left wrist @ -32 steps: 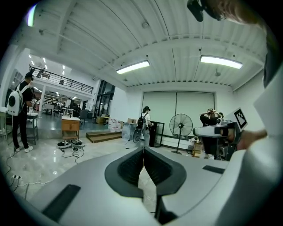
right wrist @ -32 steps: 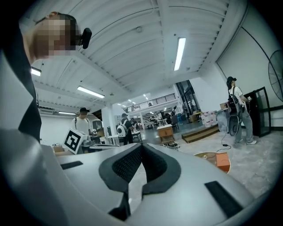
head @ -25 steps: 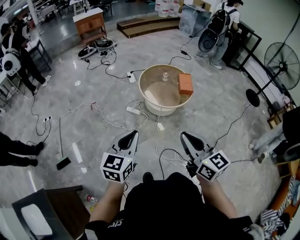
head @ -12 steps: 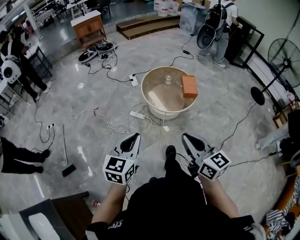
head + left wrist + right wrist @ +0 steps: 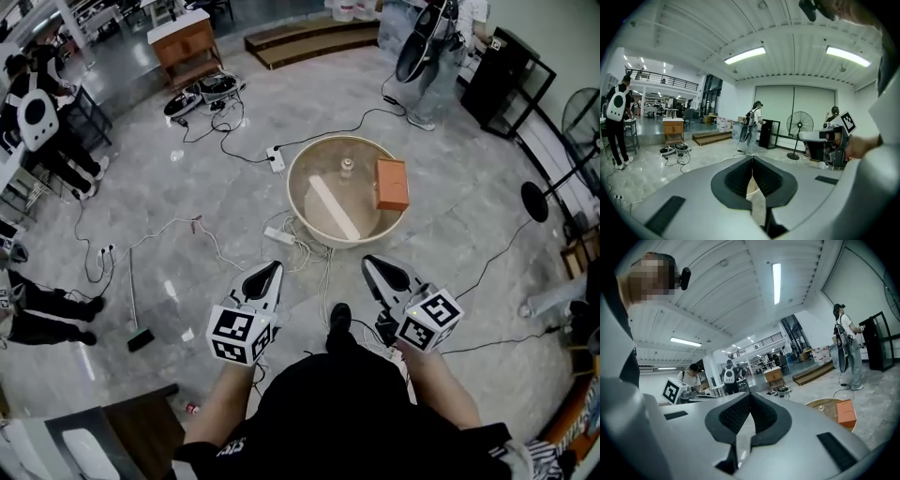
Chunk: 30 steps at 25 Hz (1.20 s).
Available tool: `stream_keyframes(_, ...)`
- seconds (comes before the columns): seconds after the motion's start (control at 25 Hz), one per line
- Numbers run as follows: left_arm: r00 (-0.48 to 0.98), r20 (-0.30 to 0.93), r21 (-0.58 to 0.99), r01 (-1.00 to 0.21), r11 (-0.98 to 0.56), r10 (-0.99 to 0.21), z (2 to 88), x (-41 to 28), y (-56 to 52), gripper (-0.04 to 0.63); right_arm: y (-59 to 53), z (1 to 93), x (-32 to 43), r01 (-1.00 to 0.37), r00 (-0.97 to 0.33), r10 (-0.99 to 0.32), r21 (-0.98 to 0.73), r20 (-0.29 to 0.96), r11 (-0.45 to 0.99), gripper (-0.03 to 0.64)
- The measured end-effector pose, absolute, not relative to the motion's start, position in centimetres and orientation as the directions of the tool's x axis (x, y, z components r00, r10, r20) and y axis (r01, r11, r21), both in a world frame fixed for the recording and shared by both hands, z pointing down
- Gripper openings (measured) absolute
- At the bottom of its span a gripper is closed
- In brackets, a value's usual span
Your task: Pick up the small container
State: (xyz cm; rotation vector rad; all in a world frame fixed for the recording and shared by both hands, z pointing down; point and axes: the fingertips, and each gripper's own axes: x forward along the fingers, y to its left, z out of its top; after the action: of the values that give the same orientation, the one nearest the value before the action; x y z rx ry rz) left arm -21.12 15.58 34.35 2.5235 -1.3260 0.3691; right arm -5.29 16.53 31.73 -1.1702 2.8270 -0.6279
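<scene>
Bare floor (image 5: 225,202) at frame centre, ahead of left claw (image 5: 272,269) and right claw (image 5: 369,262). Tangled cables (image 5: 302,246) before tub (image 5: 317,234). Tub mouth open from above; orange box (image 5: 392,184) on right rim.

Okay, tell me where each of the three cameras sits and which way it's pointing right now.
Head view: on the person's head, looking steeply down at the floor and the tub; shows the torso, left gripper and right gripper.
Left gripper view: on the left gripper, looking along its shut jaws across the hall toward a standing fan; the right gripper shows at right.
Right gripper view: on the right gripper, along its shut jaws, tilted toward the ceiling; the left gripper shows at left.
Shared: head view and right gripper view both show the tub and orange box.
</scene>
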Motion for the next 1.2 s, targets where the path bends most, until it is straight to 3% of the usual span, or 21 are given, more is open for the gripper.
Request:
stream_keyframes(0.56, 0.548, 0.367, 0.063, -0.821, -0.568, -0.752, 33.3, -9.6, -1.6, 0.019, 0.2, 33.9, 5.1, -0.646, -0.741, -0.657, -0.412, 0.136, 0.643, 0.014)
stream_keyframes(1.2, 0.58, 0.362, 0.047, -0.793, -0.607, -0.73, 34.1, -10.0, -12.5, 0.02, -9.5, 33.2, 5.1, -0.694, -0.695, -0.704, -0.387, 0.143, 0.606, 0.014)
